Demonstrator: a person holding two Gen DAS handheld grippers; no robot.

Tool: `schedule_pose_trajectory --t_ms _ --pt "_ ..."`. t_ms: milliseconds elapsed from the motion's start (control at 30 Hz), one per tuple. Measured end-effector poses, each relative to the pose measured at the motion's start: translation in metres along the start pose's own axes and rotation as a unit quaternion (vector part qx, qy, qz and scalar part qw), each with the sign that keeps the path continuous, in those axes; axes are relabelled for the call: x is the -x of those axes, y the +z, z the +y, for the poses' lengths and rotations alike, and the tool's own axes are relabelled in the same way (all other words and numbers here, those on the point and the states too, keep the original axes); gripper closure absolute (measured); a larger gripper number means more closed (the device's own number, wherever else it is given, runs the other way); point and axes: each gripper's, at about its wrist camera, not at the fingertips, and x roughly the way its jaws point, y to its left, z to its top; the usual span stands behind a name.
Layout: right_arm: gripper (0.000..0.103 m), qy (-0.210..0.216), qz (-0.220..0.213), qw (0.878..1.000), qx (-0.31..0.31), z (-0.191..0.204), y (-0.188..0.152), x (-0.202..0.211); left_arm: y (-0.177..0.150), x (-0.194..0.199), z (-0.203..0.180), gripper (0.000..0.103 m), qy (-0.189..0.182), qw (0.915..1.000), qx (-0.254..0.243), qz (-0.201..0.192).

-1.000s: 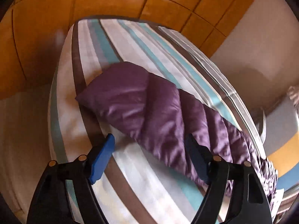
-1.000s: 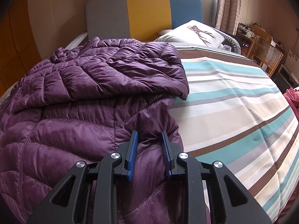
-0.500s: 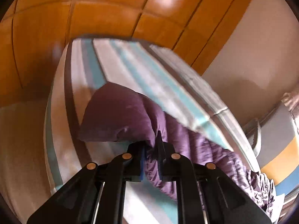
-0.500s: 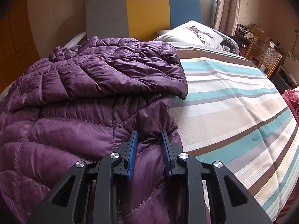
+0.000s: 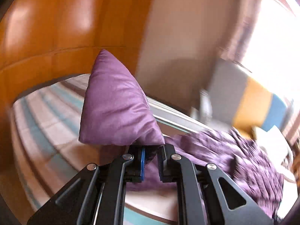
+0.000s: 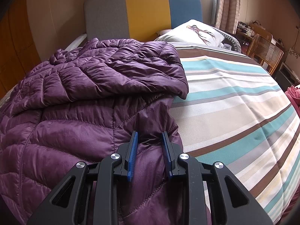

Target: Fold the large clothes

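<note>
The purple quilted jacket (image 6: pixel 90 93) is thin cloth with a soft sheen, creased and puffy, and the striped bedcover (image 6: pixel 234 101) is matt woven cloth. The gripper fingers (image 6: pixel 132 153) look like matt black plastic with ribbed blue pads and shiny metal pins. Through the left wrist's blur, the orange panelling (image 5: pixel 56 28) appears to be glossy varnished wood.

**Purple coat, stripy bed**

The puffy coat (image 6: pixel 90 86) is shiny purple. The bed cover (image 6: pixel 234 101) has brown, white, tan and blue-green stripes. The headboard (image 6: pixel 142 13) is grey, yellow and blue. The pillow (image 6: pixel 195 31) is white.
</note>
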Motion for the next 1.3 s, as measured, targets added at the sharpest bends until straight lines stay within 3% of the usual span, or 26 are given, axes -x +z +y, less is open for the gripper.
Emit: schedule_pose_trajectory --t_ms 267,467,633,700,733,767,833,933,1000,1067,1200,1300 --pt "0.078 0.006 -0.001 1.000 -0.006 -0.002 0.000 0.000 -0.033 0.001 -0.112 0.094 -0.080 0.9926 -0.083 0.037" --pt "0.078 0.013 -0.001 1.000 -0.012 -0.006 -0.001 0.000 -0.066 0.007 -0.199 0.094 -0.126 0.9761 -0.166 0.060" --pt "0.078 0.014 0.000 1.000 -0.013 -0.008 -0.001 0.000 -0.089 0.007 -0.246 0.093 -0.159 0.9638 -0.198 0.082" --pt "0.078 0.014 0.000 1.000 -0.013 -0.008 -0.001 0.000 -0.102 0.001 -0.260 0.089 -0.172 0.9556 -0.215 0.105" --pt "0.078 0.015 0.000 1.000 -0.013 -0.008 -0.001 0.000 -0.109 -0.002 -0.264 0.079 -0.180 0.9503 -0.224 0.119" --pt "0.078 0.016 0.001 1.000 -0.014 -0.008 -0.001 0.000 -0.114 -0.004 -0.265 0.054 -0.186 0.9459 -0.231 0.131" --pt "0.078 0.018 0.002 1.000 -0.016 -0.009 -0.001 0.000 -0.119 0.004 -0.260 0.025 -0.198 0.9419 -0.234 0.138" --pt "0.073 0.023 0.004 1.000 -0.013 -0.009 0.001 0.001 -0.120 0.030 -0.241 0.010 -0.216 0.9395 -0.242 0.109" --pt "0.067 0.038 0.003 0.999 -0.015 -0.011 0.003 0.004 -0.117 0.043 -0.224 0.009 -0.225 0.9377 -0.247 0.096" --pt "0.060 0.046 0.001 0.999 -0.010 -0.010 0.006 0.008 -0.111 0.049 -0.203 0.009 -0.209 0.9399 -0.256 0.088" --pt "0.060 0.064 -0.018 0.998 0.007 0.004 0.018 0.025 -0.101 0.031 -0.154 0.009 -0.106 0.9588 -0.247 0.092" --pt "0.060 0.102 -0.020 0.995 0.004 0.024 0.034 0.029 -0.097 0.009 -0.120 0.020 -0.056 0.9677 -0.212 0.124"
